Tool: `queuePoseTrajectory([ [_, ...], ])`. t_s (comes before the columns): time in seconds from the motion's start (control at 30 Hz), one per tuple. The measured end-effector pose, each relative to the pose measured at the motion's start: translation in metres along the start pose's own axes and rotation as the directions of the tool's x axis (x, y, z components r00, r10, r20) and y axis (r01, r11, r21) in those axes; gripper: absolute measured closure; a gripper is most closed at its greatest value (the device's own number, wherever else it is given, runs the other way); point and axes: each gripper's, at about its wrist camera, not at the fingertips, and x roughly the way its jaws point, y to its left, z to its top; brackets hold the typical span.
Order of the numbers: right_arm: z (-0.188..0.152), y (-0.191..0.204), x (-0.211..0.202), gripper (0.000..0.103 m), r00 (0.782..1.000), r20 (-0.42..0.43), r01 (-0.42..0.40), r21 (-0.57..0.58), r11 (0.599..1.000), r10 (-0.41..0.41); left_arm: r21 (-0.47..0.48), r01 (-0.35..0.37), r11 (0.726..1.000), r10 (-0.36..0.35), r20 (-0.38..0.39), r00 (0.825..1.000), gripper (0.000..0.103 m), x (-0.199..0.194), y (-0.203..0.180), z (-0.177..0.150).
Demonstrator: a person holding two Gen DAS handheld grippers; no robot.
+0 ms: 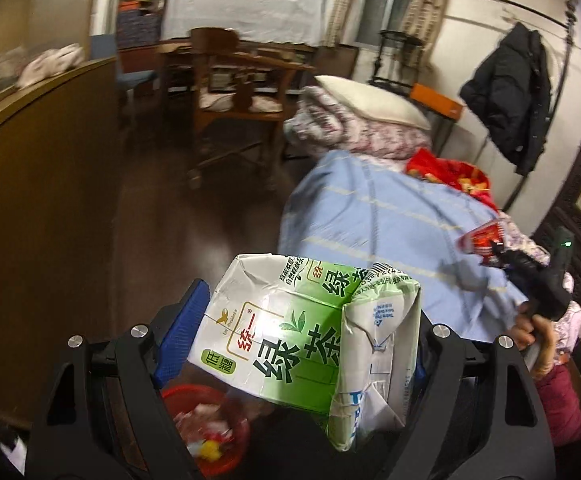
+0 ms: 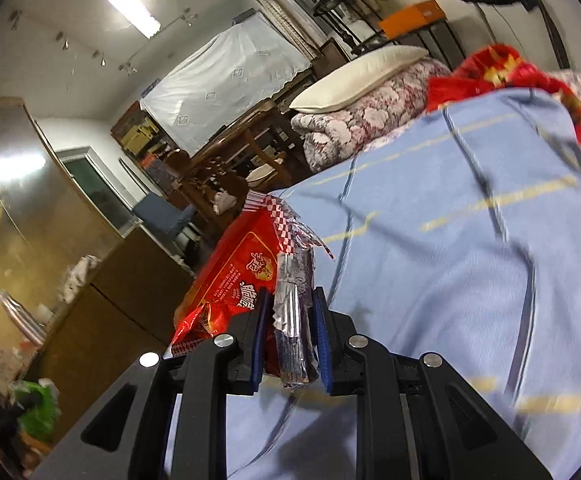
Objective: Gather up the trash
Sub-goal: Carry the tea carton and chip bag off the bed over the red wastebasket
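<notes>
Down at the bottom of the left wrist view, my left claw is clamped on a crushed green tea carton, which fills the lower middle. Under it, lower left, sits a red trash basket with scraps inside. Far right, my other hand's gripper carries a red wrapper over the blue bedspread.

Right wrist view: lower centre, my right claw pinches that red snack wrapper by its foil side, above the bedspread.

Bedrm: blue-sheeted bed, wooden chair on dark floor, ceiling tube light on.
</notes>
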Motion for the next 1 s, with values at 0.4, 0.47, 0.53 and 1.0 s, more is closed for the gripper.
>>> queuePoseTrajectory([
  [0.4,-0.065,0.130,0.003,0.081,0.969,-0.213,-0.177,-0.225,0.958,0.129,-0.201,-0.074,0.977,0.050,-0.122,0.991,0.023,-0.003,0.079,-0.073],
  [0.47,-0.083,0.162,0.013,0.081,0.950,-0.278,-0.222,-0.285,0.932,0.141,-0.240,-0.076,0.968,0.049,-0.116,0.992,0.023,-0.009,0.089,-0.080],
  [0.53,-0.105,0.193,0.026,0.081,0.923,-0.353,-0.277,-0.329,0.903,0.154,-0.256,-0.089,0.963,0.064,-0.106,0.992,0.023,-0.017,0.096,-0.083],
  [1.0,-0.194,0.284,0.090,0.081,0.844,-0.536,-0.330,-0.473,0.817,0.030,-0.297,-0.100,0.949,0.037,-0.211,0.977,0.023,0.003,0.134,-0.119],
])
